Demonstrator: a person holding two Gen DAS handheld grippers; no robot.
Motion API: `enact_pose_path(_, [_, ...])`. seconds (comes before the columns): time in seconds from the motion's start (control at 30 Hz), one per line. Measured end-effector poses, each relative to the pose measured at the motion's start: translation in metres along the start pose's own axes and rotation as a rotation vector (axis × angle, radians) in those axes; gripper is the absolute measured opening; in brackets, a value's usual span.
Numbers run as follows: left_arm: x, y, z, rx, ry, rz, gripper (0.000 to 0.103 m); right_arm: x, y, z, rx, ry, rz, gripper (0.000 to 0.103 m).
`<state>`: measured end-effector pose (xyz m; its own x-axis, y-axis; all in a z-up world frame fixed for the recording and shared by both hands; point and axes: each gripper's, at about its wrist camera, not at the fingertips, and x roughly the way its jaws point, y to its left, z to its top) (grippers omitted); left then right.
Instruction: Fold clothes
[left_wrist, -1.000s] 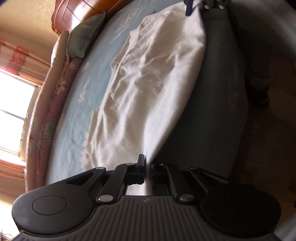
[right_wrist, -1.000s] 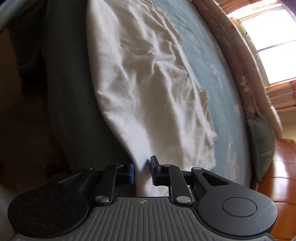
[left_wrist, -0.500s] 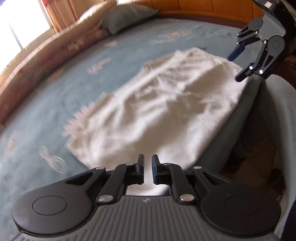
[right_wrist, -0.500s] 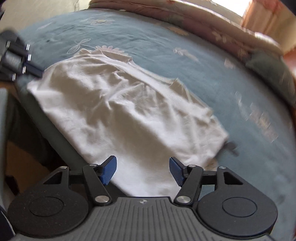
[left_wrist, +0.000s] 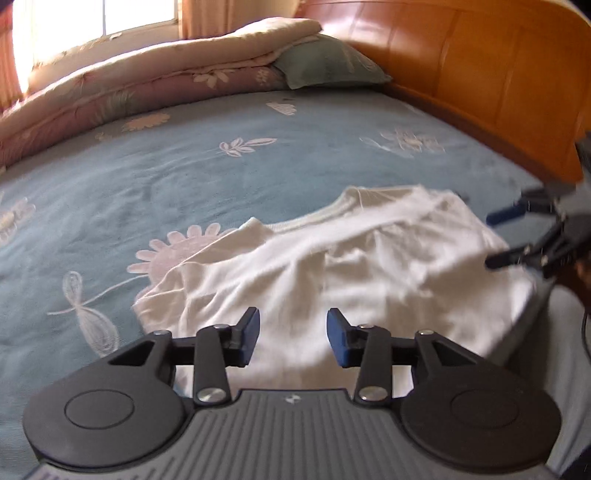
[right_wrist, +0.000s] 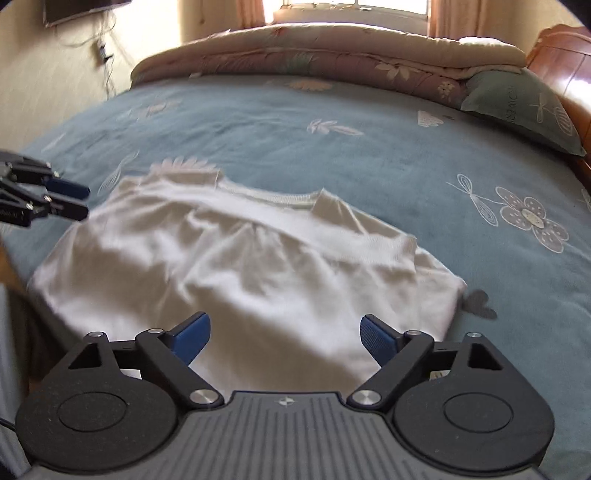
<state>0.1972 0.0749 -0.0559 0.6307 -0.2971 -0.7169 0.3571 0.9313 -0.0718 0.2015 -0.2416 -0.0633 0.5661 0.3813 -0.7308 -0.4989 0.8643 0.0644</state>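
My shirt (right_wrist: 236, 266) was plain off-white. The bedspread (left_wrist: 229, 177) was dusty blue with pale pink daisies, leaves and dragonflies. The quilt (right_wrist: 332, 55) was mauve with cream flowers, its top side cream. The pillow (left_wrist: 328, 66) was grey-green, the headboard (left_wrist: 480, 74) orange wood. My grippers' pads (right_wrist: 192, 334) were blue on black arms.

Shirt (left_wrist: 332, 273) on bed (left_wrist: 184, 177), pillow (left_wrist: 328, 66) behind.

Blurred across the middle of the white shirt (left_wrist: 369, 280) — folds smeared, weave unreadable. Near hem hidden behind the left gripper (left_wrist: 292, 334) and right gripper (right_wrist: 284, 334). Cut off by the frame edge — pillow (right_wrist: 524, 107), headboard (left_wrist: 498, 85). Pillow lettering too small to read.
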Motion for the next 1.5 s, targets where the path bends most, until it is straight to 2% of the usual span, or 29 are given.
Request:
enact_pose_path(0.13, [0.016,0.006,0.000,-0.045,-0.012,-0.007,0.042,0.040,-0.013,-0.006,0.084,0.029,-0.017,0.092])
enact_pose_path(0.17, [0.017,0.007,0.001,-0.055,-0.016,-0.011,0.041,0.046,-0.016,-0.012,0.101,0.033,-0.024,0.096])
enact_pose_path(0.23, [0.020,0.009,0.002,-0.074,-0.024,-0.019,0.041,0.046,-0.016,-0.021,0.096,-0.005,-0.019,0.103])
enact_pose_path(0.33, [0.024,0.012,0.004,-0.103,-0.036,-0.031,0.038,0.047,-0.009,-0.030,0.056,-0.030,-0.047,0.103])
enact_pose_path(0.4, [0.027,0.014,0.005,-0.123,-0.044,-0.039,0.041,0.050,-0.002,-0.032,0.027,-0.035,-0.082,0.103])
enact_pose_path(0.53, [0.033,0.018,0.008,-0.162,-0.061,-0.055,0.048,0.052,0.002,-0.035,0.060,-0.074,-0.128,0.103])
enact_pose_path(0.6, [0.051,0.008,0.012,-0.151,-0.041,-0.090,0.049,0.052,0.003,-0.037,0.080,-0.100,-0.142,0.103])
enact_pose_path(0.63, [0.055,0.008,0.012,-0.167,-0.035,-0.082,0.050,0.052,0.004,-0.039,0.074,-0.107,-0.145,0.103])
enact_pose_path(0.73, [0.065,0.014,0.010,-0.235,-0.022,-0.039,0.048,0.051,0.003,-0.038,0.062,-0.104,-0.136,0.103])
enact_pose_path(0.8, [0.071,0.018,0.008,-0.280,-0.014,-0.010,0.049,0.049,0.001,-0.032,0.061,-0.073,-0.126,0.103])
enact_pose_path(0.87, [0.062,0.016,0.011,-0.266,-0.039,0.005,0.049,0.039,-0.005,-0.022,0.110,-0.073,-0.094,0.103])
enact_pose_path(0.93, [0.054,0.013,0.013,-0.252,-0.061,-0.038,0.053,0.030,-0.016,-0.011,0.175,-0.136,-0.045,0.103])
enact_pose_path(1.0, [0.058,0.012,0.014,-0.254,-0.049,-0.084,0.054,0.028,-0.026,0.001,0.235,-0.181,-0.006,0.103])
enact_pose_path(1.03, [0.062,0.011,0.015,-0.246,-0.042,-0.081,0.055,0.033,-0.030,0.005,0.256,-0.188,0.003,0.103])
enact_pose_path(1.1, [0.077,0.012,0.014,-0.241,-0.004,-0.002,0.055,0.049,-0.038,0.011,0.282,-0.181,-0.004,0.103])
enact_pose_path(1.13, [0.079,0.014,0.015,-0.248,-0.004,0.003,0.052,0.059,-0.042,0.013,0.288,-0.169,-0.018,0.103])
enact_pose_path(1.2, [0.082,0.020,0.017,-0.268,-0.012,-0.006,0.055,0.076,-0.050,0.011,0.289,-0.136,-0.063,0.103])
enact_pose_path(1.3, [0.070,0.012,0.024,-0.214,-0.033,0.048,0.054,0.077,-0.048,0.015,0.278,-0.107,-0.089,0.103])
enact_pose_path(1.37, [0.057,0.004,0.027,-0.197,-0.053,0.019,0.054,0.063,-0.037,0.017,0.264,-0.118,-0.073,0.103])
enact_pose_path(1.5, [0.043,-0.008,0.021,-0.289,-0.059,-0.184,0.059,0.036,-0.009,0.007,0.239,-0.144,0.101,0.103])
